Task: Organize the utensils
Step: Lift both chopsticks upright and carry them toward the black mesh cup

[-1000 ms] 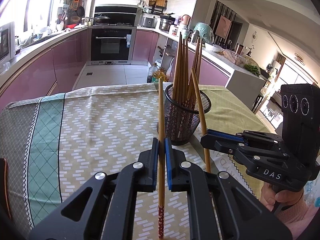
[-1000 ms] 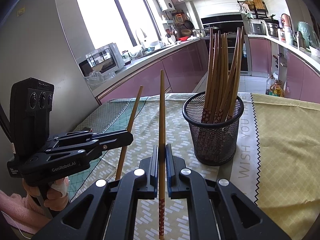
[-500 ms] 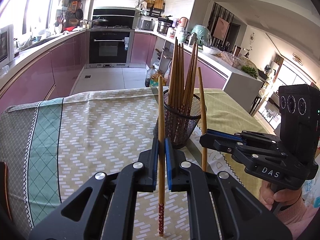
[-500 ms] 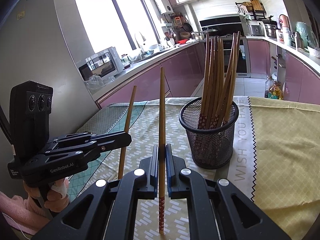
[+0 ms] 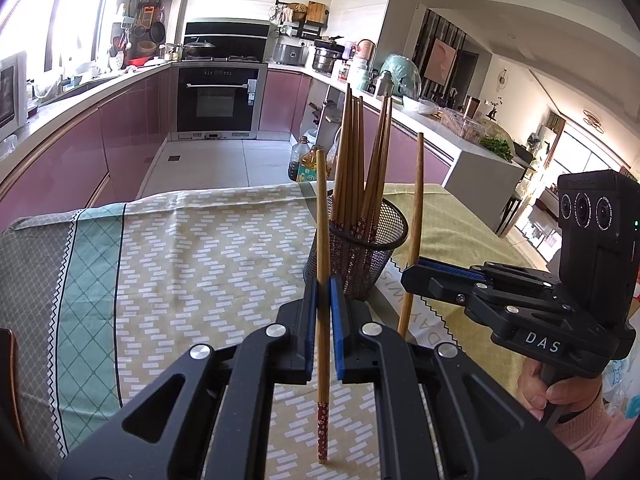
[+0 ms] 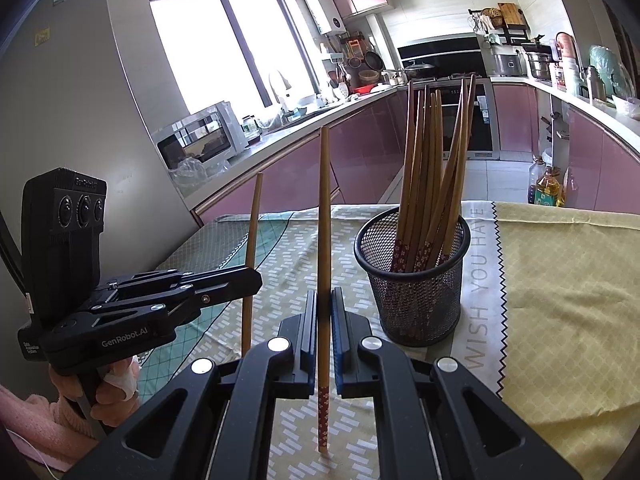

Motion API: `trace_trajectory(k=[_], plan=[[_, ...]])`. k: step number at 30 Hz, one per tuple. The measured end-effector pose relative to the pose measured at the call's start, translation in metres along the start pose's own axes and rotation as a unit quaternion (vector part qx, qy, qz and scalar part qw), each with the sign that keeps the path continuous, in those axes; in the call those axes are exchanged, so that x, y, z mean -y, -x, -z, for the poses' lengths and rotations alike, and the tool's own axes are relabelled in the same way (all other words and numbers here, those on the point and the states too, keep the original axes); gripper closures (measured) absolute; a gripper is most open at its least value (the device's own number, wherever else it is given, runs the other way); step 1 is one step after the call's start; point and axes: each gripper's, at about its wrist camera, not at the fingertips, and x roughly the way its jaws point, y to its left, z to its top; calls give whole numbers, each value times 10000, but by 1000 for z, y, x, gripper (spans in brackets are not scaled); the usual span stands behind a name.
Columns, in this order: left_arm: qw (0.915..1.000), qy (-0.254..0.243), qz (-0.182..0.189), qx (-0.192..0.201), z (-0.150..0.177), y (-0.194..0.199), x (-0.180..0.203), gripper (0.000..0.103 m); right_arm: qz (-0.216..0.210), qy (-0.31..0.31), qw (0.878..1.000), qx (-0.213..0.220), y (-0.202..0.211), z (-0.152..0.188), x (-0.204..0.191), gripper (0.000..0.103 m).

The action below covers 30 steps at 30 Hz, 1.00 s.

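Left gripper (image 5: 323, 312) is clamped on a wooden chopstick (image 5: 322, 240), held upright, patterned red end down and just above the tablecloth (image 5: 192, 272). Right gripper (image 6: 324, 332) likewise pinches its own chopstick (image 6: 324, 240), upright, red end low. Both jaws are narrow, gripping mid-shaft. Just beyond stands the black mesh holder (image 6: 416, 304), on the cloth, already packed with chopsticks (image 6: 432, 168) standing red ends down. Kitchen counters and oven (image 5: 218, 100) lie far behind.

Step in hand, as I judge it: drop both sticks into the holder. To do it well, lift each until the red end clears the rim, go one at a time, and aim for a gap among the leaning sticks. Release only once the tip is inside, or the holder may tip.
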Motion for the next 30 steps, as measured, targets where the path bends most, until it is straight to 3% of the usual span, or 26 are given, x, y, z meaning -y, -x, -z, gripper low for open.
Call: trace_trajectory(k=[30], plan=[[9999, -68, 13, 73, -9, 2, 6, 95, 11, 46, 9999, 117, 5, -8, -1, 97]])
